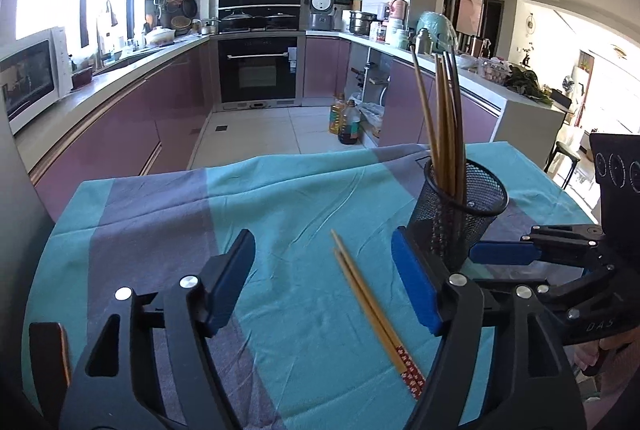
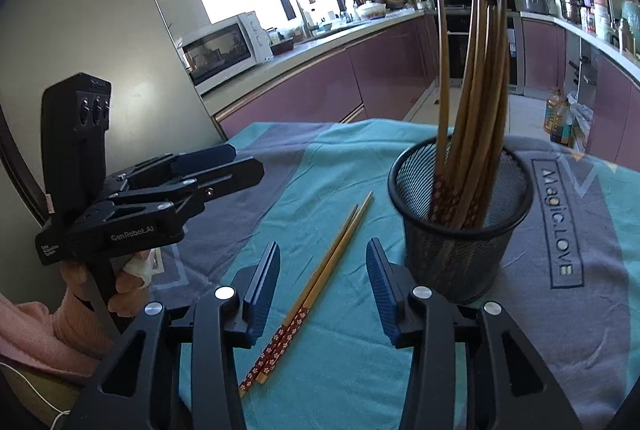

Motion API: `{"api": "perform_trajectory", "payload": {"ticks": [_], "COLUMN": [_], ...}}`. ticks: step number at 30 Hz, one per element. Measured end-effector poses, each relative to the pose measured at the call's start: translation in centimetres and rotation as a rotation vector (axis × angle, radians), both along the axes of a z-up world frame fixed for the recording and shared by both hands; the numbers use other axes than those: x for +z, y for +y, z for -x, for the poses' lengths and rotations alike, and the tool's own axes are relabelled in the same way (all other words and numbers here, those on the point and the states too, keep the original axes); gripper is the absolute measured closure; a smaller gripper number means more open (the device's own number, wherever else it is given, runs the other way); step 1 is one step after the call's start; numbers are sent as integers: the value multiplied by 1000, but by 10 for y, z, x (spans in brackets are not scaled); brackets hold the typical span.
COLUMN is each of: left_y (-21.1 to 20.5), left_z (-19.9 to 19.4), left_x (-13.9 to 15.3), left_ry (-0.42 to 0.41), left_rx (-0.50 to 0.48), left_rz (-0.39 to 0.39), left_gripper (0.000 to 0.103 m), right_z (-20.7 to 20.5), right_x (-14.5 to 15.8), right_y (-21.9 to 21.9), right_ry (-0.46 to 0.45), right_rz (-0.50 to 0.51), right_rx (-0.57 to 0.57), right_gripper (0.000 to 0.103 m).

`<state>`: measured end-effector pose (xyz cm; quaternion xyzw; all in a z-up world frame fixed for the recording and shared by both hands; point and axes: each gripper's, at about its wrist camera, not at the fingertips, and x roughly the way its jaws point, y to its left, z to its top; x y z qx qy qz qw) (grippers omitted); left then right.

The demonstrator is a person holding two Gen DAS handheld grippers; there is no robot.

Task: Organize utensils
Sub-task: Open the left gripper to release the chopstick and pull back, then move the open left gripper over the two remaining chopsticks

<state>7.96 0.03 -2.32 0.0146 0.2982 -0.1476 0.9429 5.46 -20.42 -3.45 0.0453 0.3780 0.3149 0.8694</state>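
Two wooden chopsticks with red patterned ends lie side by side on the teal and grey cloth. A black mesh cup stands just right of them with several chopsticks upright inside. My left gripper is open low over the cloth, the lying pair between its blue pads without touching them. My right gripper is also open around the same pair, its right finger close to the cup. Each gripper shows in the other's view: the right beside the cup, the left at the left.
The cloth-covered table ends ahead at a tiled kitchen floor with oil bottles. Purple counters with a microwave run along the left. A hand with a pink sleeve holds the left gripper's handle beside a tall grey fridge.
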Motion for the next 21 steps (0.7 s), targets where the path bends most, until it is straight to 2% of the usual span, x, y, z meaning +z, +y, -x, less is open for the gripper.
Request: {"api": "perform_trajectory", "payload": {"ticks": [7, 21], "left_y": [1, 11], "left_z": [17, 23], "left_x": [-15, -35], "left_ry": [8, 67], "left_rx": [45, 64], "left_rz": [-49, -37], "left_gripper": [22, 22], "right_z": [-10, -10], "right_x": [-33, -46], "right_y": [22, 35], "right_ry": [94, 101], "right_rz": [44, 131], "right_rx": [-19, -44], "right_gripper": [60, 60]}}
